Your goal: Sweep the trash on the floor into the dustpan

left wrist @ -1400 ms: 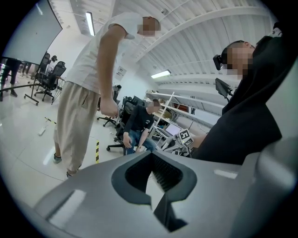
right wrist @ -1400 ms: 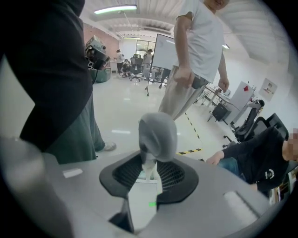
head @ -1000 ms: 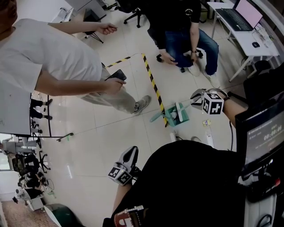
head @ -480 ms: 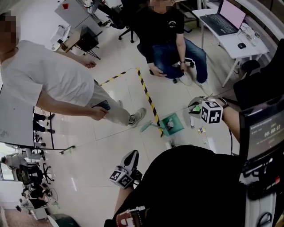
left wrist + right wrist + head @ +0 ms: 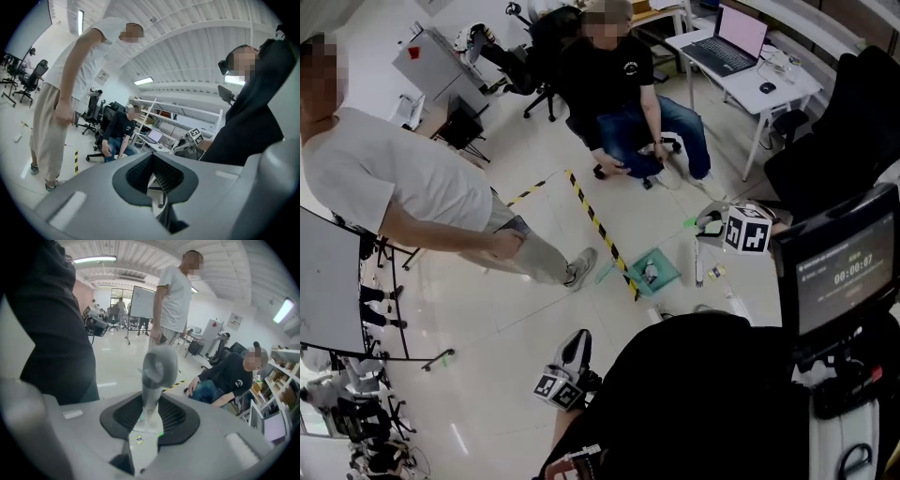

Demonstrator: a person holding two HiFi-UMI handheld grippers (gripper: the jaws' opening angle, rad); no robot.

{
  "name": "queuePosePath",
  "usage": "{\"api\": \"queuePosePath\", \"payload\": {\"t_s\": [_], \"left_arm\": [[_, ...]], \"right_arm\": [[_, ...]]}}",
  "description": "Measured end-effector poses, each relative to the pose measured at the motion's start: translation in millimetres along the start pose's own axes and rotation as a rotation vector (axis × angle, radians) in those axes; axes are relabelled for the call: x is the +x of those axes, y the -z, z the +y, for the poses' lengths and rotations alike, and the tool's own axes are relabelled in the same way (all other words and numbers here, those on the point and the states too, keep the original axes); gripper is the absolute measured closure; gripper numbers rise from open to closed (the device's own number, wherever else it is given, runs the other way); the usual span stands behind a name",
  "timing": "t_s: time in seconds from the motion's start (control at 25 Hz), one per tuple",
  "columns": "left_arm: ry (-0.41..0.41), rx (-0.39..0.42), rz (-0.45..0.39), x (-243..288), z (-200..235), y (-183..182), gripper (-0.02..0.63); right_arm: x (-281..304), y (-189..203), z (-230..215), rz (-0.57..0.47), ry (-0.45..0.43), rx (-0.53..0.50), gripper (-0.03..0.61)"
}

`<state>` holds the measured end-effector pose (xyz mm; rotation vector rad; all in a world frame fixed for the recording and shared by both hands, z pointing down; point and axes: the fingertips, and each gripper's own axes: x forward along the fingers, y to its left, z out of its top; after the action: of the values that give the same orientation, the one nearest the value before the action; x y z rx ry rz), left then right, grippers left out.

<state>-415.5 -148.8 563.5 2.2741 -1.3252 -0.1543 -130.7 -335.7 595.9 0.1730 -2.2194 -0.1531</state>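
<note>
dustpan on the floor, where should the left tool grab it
Probably by its pale handle, which sticks out to the left of the green dustpan. Come from above with the left tool, jaws across the handle, since it lies low along the floor.

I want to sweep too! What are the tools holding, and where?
Right tool grips the grey handle just below its looped top end; left tool holds nothing.

The scraps [image 5: 649,273] in the green dustpan [image 5: 668,266] are too small to name. In the right gripper view, the grey handle [image 5: 158,369] drops out of sight below the jaws. In the head view, the wearer's dark torso [image 5: 712,394] hides whatever lies beneath it.
</note>
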Motion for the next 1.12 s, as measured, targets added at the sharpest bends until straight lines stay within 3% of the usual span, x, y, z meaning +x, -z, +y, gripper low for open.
{"api": "queuePosePath", "payload": {"t_s": [0.2, 0.44, 0.64, 0.84, 1.12], "left_arm": [[0.141, 0.0, 0.074, -63.5, 13.4, 29.0, 0.618], [0.247, -0.009, 0.091, -94.0, 3.0, 34.5, 0.618], [0.291, 0.023, 0.089, -87.7, -55.4, 38.9, 0.618], [0.271, 0.057, 0.091, -65.2, -139.6, 64.7, 0.618], [0.164, -0.05, 0.035, -39.7, -278.4, 129.6, 0.618]], "right_arm": [[-28.5, -14.2, 71.5, 0.093, 0.118, 0.123, 0.481], [-62.3, -25.8, 145.3, 0.143, 0.142, 0.193, 0.479], [-90.9, -16.9, 189.1, 0.089, 0.122, 0.219, 0.476], [-125.4, 25.5, 237.1, 0.01, 0.035, 0.155, 0.477], [-188.2, 102.9, 303.8, -0.083, -0.061, 0.035, 0.482]]}}
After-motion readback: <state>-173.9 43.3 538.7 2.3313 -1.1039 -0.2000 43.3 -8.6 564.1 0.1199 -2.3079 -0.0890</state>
